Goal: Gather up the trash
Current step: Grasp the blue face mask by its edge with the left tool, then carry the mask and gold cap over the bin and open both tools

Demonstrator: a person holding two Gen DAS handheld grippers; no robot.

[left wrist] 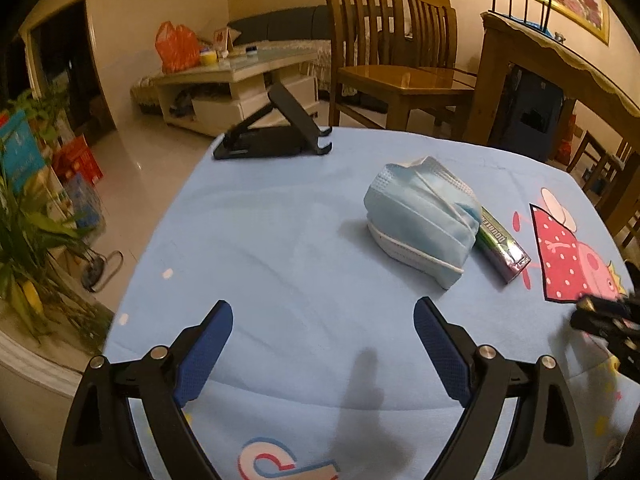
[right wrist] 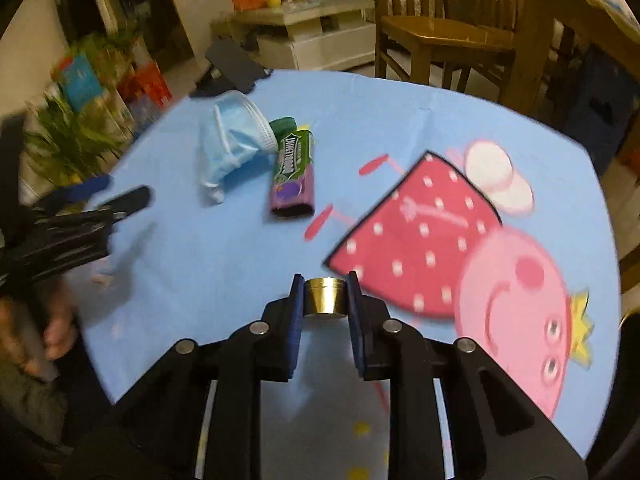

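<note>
A crumpled blue face mask [left wrist: 420, 216] lies on the blue tablecloth [left wrist: 280, 240], with a green and purple gum pack [left wrist: 502, 246] touching its right side. My left gripper [left wrist: 322, 344] is open and empty, hovering in front of the mask. In the right wrist view my right gripper [right wrist: 324, 300] is shut on a small gold metal cap [right wrist: 324, 296], held above the cloth near the cartoon pig print. The mask [right wrist: 232, 140] and gum pack [right wrist: 292, 172] lie ahead and to its left. The left gripper [right wrist: 100, 208] shows at the left edge.
A black folding phone stand [left wrist: 272, 132] sits at the table's far left edge. Wooden chairs [left wrist: 396, 60] and a wooden table [left wrist: 560, 64] stand beyond. A plant [left wrist: 28, 232] and a coffee table [left wrist: 236, 76] are off to the left.
</note>
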